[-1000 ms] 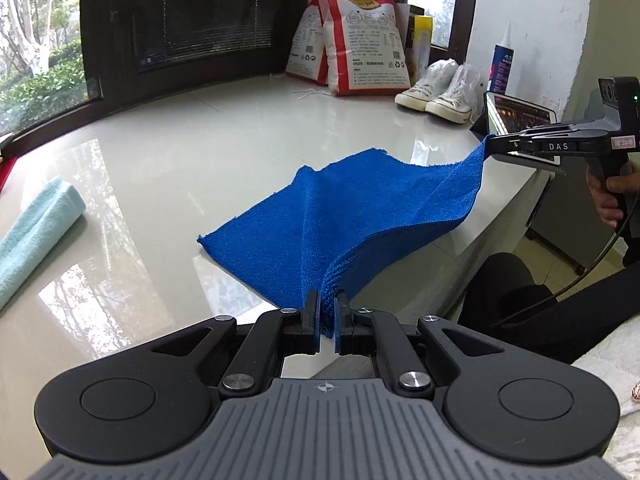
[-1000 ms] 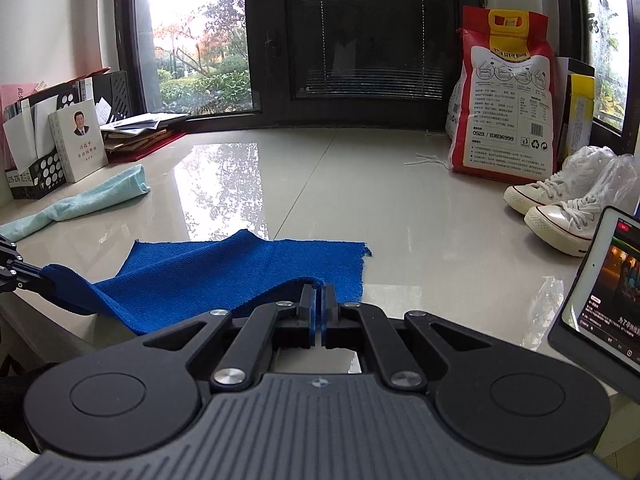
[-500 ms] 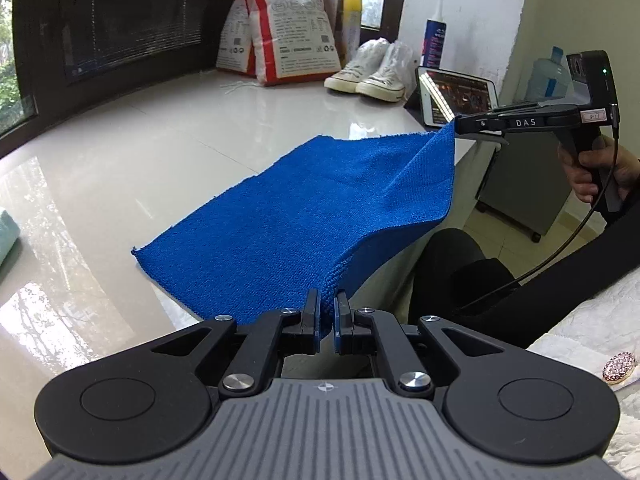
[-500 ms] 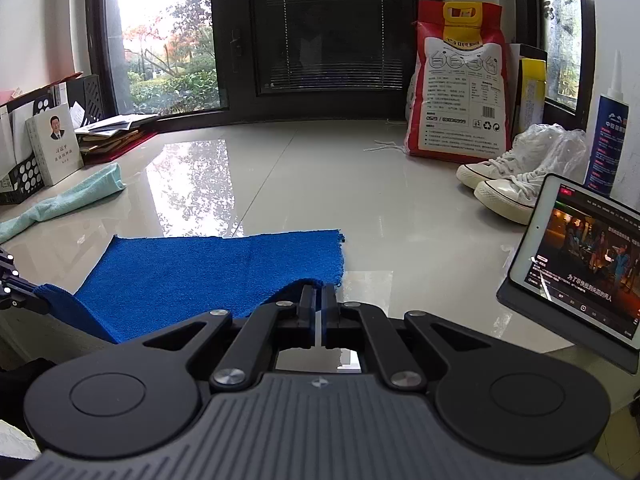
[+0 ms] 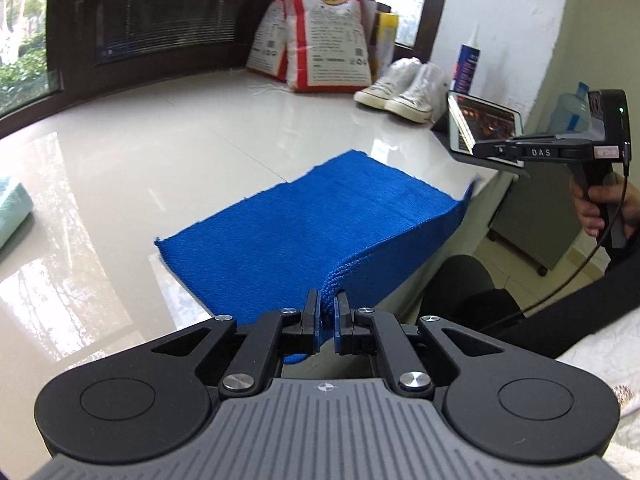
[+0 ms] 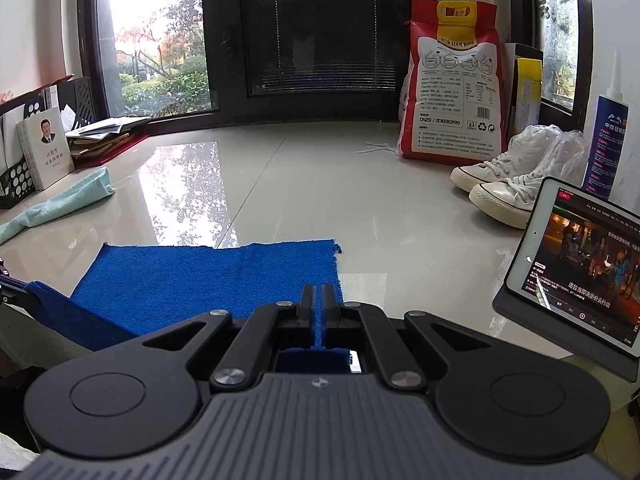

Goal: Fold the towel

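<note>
Pinching towel [image 5: 304, 224], left hand-held gripper [image 5: 329, 304] points level.

Ahead of the right gripper, a rice bag [image 6: 452, 92] stands far right, white sneakers [image 6: 508, 184] nearer. A lit tablet [image 6: 580, 268] leans close on the right. Far left: a mint cloth [image 6: 60, 204], a book [image 6: 46, 148], stacked papers [image 6: 104, 132].

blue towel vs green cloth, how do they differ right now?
The blue towel lies spread flat with its near edge hanging off the counter; the green cloth lies bunched into a loose roll. The blue towel has one corner clamped in the left gripper; nothing touches the green cloth. The blue towel sits near the front edge, the green cloth further back at the left. Both rest on the white counter.
</note>
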Available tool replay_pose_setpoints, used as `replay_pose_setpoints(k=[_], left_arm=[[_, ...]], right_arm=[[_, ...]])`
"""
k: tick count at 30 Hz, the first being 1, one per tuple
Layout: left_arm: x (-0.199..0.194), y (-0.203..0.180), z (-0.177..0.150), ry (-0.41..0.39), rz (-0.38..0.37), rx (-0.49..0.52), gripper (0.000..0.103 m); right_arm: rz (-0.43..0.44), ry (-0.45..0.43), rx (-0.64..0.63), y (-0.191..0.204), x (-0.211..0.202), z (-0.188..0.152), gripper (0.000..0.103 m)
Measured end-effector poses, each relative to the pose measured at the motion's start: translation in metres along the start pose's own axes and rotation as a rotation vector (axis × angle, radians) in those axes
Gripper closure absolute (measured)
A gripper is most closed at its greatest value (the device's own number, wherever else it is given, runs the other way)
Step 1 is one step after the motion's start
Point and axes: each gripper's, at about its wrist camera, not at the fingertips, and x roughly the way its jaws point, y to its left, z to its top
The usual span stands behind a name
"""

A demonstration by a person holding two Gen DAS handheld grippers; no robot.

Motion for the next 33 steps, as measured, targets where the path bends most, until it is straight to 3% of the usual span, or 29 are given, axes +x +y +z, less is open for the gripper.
replay_pose_setpoints(k=[19, 30, 33], left_arm=[[0.006, 0.013, 0.011, 0.0, 0.028, -0.027, 0.096], [0.017, 0.016, 0.006, 0.041, 0.038, -0.024, 0.096], [0.02, 0.016, 0.005, 0.048, 0.035, -0.026, 0.096]], right_arm=[[-0.02, 0.029, 0.018, -0.004, 0.022, 0.002, 0.1], [0.004, 0.113, -0.009, -0.002, 0.053, -0.005, 0.098], [0.006, 0.125, -0.019, -0.002, 0.061, -0.006, 0.09]])
